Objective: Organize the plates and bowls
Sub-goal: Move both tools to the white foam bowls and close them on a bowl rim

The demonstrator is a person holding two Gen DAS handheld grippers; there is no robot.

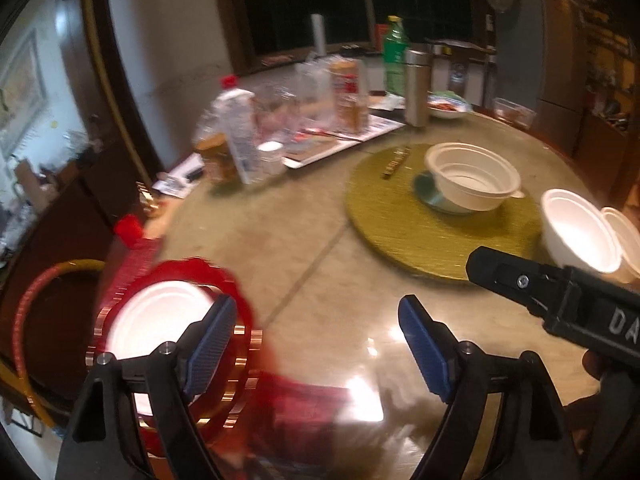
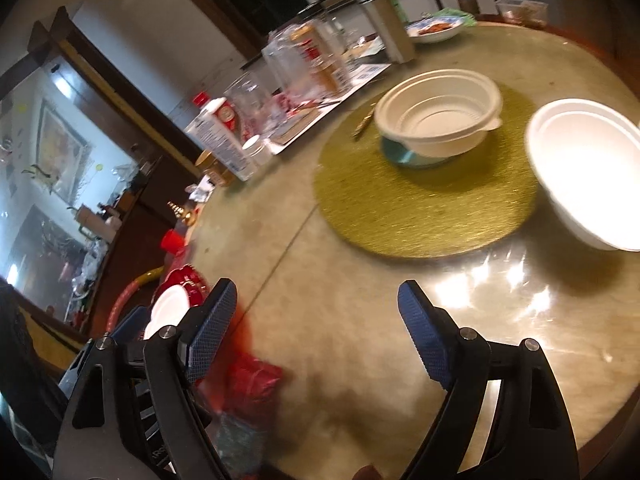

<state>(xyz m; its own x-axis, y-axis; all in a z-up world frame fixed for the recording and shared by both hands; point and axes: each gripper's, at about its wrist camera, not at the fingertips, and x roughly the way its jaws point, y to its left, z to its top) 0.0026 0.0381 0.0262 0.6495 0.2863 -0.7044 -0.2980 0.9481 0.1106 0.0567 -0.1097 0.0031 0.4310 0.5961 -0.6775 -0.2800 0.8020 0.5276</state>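
A white ribbed bowl rests on a small teal plate on a round green mat. A white foam bowl stands at the mat's right edge, with another bowl beside it. A white paper plate lies on a red scalloped plate at the table's near left edge. My left gripper is open and empty, its left finger over the red plate. My right gripper is open and empty above the table; its body shows in the left wrist view.
The round marble table carries bottles, jars, a steel flask and papers along its far side. A dish of food sits at the back. A red packet lies near the front edge.
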